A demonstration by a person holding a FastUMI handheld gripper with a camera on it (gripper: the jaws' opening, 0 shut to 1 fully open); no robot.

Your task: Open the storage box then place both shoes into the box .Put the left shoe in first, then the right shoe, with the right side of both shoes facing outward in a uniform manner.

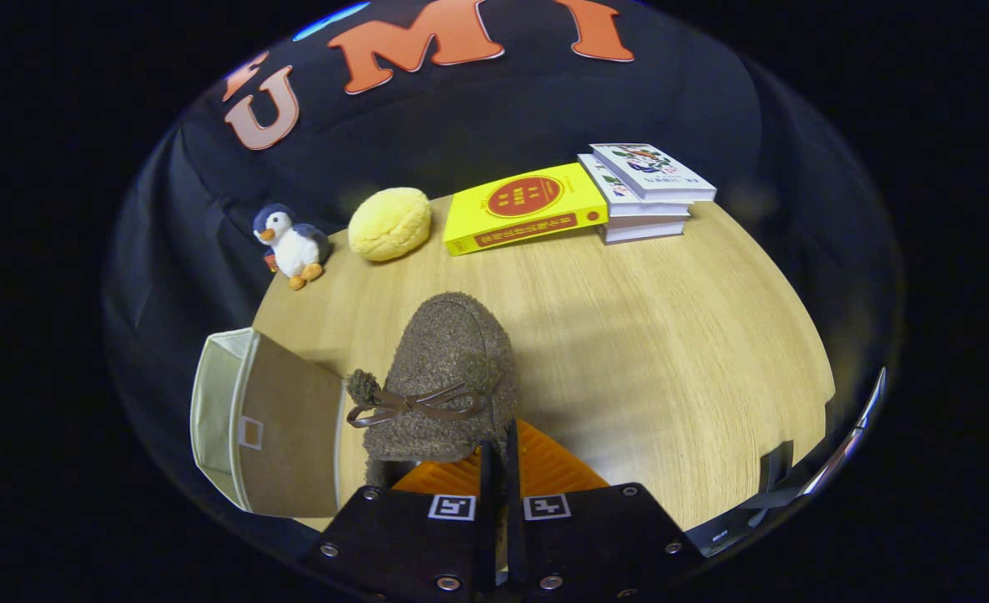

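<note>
The gripper (500, 469) has two blocky dark carriages, each with a square black-and-white marker and shiny screws; jaws nearly closed.

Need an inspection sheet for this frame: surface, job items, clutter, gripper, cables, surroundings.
Surface: wooden table, bare in the middle and to the side of the shoe away from the box.
Job's things: brown fuzzy shoe with a bow and pompoms, held at its rear, toe pointing ahead; storage box beside it, lid up.
Clutter: toy penguin, yellow cushion, yellow book and a stack of books, all along the far edge.
Grippers: hand-held gripper, fingers nearly together, pinching the shoe's heel edge.
Cables: nothing seen.
Surroundings: black cloth wall behind the table.
</note>
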